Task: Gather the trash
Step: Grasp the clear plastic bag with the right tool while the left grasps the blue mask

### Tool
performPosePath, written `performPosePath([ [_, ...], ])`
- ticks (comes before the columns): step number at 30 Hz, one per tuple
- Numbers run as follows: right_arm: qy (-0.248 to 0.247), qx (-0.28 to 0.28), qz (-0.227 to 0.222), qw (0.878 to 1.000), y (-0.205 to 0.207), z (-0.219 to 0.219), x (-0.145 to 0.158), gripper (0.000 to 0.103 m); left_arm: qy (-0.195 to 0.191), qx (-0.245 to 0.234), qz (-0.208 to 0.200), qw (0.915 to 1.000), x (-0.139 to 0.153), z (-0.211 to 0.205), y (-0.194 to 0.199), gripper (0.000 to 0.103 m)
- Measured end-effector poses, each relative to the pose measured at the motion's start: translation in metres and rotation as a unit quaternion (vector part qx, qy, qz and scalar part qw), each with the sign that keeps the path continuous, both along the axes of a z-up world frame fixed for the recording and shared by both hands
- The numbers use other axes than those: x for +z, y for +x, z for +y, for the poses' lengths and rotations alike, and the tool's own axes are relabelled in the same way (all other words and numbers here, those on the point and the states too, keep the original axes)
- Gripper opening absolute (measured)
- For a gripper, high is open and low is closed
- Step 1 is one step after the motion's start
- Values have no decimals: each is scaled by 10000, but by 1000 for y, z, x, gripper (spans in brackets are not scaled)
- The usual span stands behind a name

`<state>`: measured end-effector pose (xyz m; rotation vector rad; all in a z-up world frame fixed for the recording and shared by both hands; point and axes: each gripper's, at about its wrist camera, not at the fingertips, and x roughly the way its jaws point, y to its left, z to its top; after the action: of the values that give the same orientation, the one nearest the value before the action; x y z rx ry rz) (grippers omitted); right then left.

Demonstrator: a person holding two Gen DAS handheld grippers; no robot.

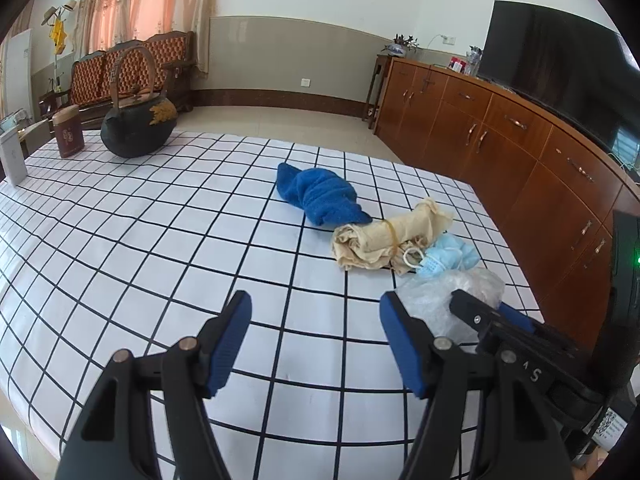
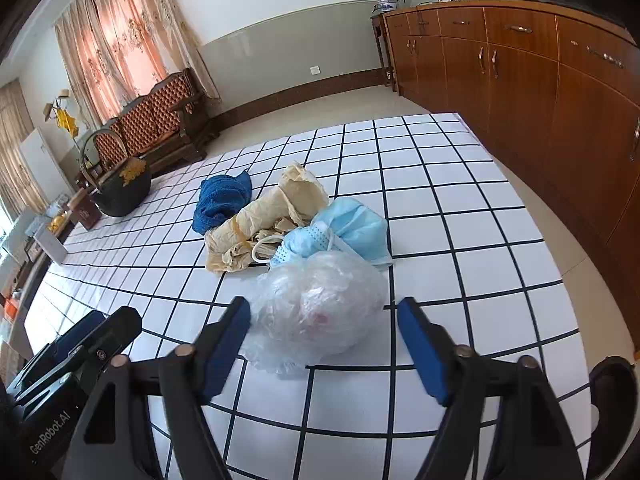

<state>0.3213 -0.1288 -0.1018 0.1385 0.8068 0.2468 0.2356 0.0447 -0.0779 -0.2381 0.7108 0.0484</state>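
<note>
Crumpled clear plastic bag (image 2: 316, 312) nearest, touching a bunched light-blue face mask (image 2: 352, 228); beside that, rubber-banded beige wrapper (image 2: 264, 216) against a balled blue cloth (image 2: 220, 200).

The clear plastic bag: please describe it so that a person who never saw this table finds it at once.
On the checked tablecloth, find the pile of soft things near the edge that faces the wooden cabinets. The plastic bag is the crumpled lump at the near end, between the open fingers of the right gripper. Unlike the blue masks, beige cloth and blue towel beyond, it is see-through.

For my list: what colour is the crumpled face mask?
Light blue face mask, with white ear loops; clearest in the right wrist view.
</note>
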Motion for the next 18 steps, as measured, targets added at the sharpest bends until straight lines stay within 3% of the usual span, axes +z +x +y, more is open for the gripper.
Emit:
performPosePath([
  [6, 45, 39, -160, 9999, -9, -8, 6, 44, -15, -141, -3, 9999, -1, -11, 3, 68],
  [18, -264, -564, -646, 9960, -27, -62, 28, 43, -49, -676, 74, 9977, -5, -58, 23, 68],
])
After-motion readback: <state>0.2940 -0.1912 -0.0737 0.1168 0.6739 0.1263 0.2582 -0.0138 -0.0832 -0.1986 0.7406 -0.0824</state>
